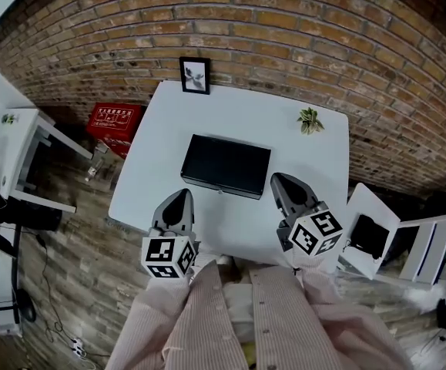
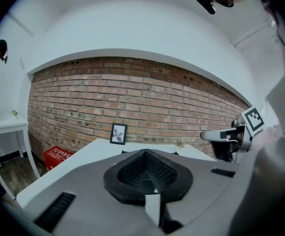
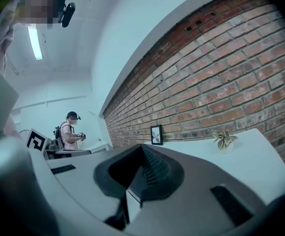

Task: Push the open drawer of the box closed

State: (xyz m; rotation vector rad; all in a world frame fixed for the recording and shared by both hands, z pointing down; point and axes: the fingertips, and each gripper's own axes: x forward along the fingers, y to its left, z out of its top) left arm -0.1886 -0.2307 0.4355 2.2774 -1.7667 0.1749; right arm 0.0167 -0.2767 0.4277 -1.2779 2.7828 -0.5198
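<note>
Where the box lies: the box (image 1: 225, 165) is set mid tabletop (image 1: 300, 141), ahead of and between both claws, with its long axis running left to right.
Drawer (image 1: 223, 186): taken to be the near long face; how far out it stands cannot be made out.
Left claw (image 1: 182, 195): pressed together, empty, held just short of the left front corner.
Right claw (image 1: 279, 179): pressed together, empty, held just beside the right end; judged slightly nearer.
Surfaces: flat, matte black, sharp-edged box; smooth white tabletop.
</note>
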